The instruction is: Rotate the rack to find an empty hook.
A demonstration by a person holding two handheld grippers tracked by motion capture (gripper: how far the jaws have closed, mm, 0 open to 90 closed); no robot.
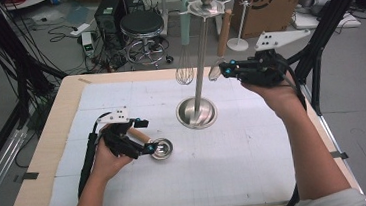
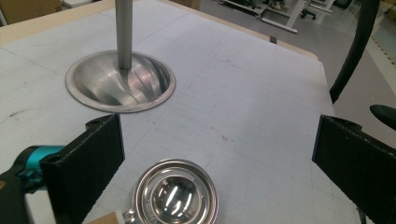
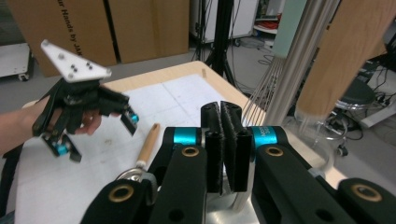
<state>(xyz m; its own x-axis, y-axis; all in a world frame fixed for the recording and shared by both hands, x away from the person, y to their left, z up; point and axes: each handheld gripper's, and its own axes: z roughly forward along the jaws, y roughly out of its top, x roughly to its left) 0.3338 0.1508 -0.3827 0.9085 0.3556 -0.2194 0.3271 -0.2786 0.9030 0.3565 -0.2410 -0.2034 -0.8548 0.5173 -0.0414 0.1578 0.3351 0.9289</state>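
A small metal cup-shaped scoop [image 1: 162, 148] with a wooden handle [image 3: 148, 141] lies on the white mat. My left gripper [image 1: 146, 135] hovers over it, open, with the bowl of the scoop [image 2: 175, 194] low between its wide-spread jaws and not touched. My right gripper [image 1: 223, 70] is raised beside the steel utensil stand [image 1: 199, 66], shut, with its pads pressed together [image 3: 223, 114] and nothing seen between them. A wooden-handled utensil [image 3: 343, 51] hangs from the stand just to the right of those jaws, and a whisk [image 1: 184, 71] hangs behind the pole.
The stand's round dished base [image 2: 140, 91] sits at the mat's middle back. The white gridded mat [image 1: 217, 170] covers most of the wooden table. Beyond the far edge are a stool [image 1: 141, 26], cardboard boxes [image 1: 267, 0] and black frame poles.
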